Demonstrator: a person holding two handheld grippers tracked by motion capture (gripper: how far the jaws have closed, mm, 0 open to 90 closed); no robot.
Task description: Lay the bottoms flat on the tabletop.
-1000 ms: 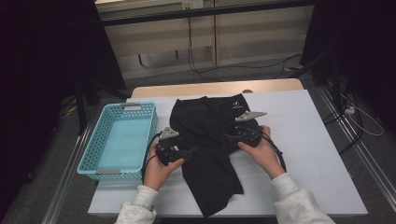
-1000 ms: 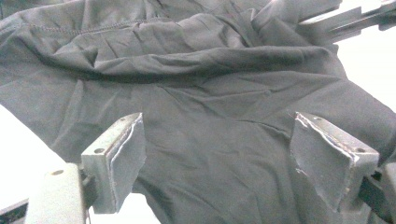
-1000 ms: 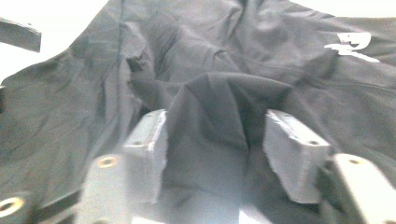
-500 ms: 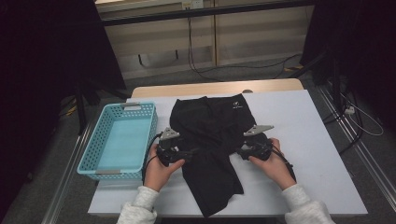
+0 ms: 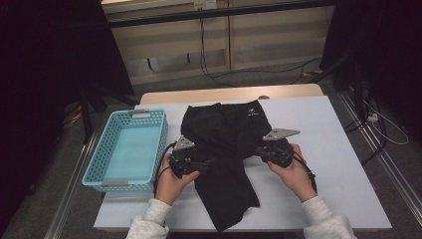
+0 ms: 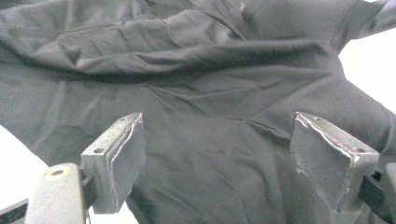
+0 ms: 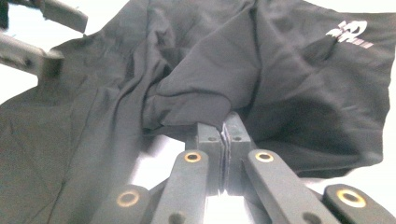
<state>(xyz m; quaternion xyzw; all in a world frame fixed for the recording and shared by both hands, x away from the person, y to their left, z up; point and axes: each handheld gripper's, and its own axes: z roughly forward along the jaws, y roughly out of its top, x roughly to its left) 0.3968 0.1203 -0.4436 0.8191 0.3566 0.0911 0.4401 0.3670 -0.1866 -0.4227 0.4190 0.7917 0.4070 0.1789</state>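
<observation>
Now the black shorts [image 5: 226, 149] lie spread on the white table [image 5: 338, 149], waistband and white logo [image 5: 252, 112] at the far side, one leg trailing to the near edge. The right gripper [image 5: 259, 151] has just been closing; its jaws meet on a fold at the shorts' right edge, pinching the cloth. The left gripper [image 5: 211, 162] rests over the left side, jaws wide apart, cloth beneath them, nothing gripped. A blue basket [image 5: 107, 149] sits just left of the shorts.

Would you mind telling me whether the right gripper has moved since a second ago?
Yes. The right gripper has slid toward the table's near-right side, off the black garment's middle to its right edge, where its jaws have just closed on the fabric.
</observation>
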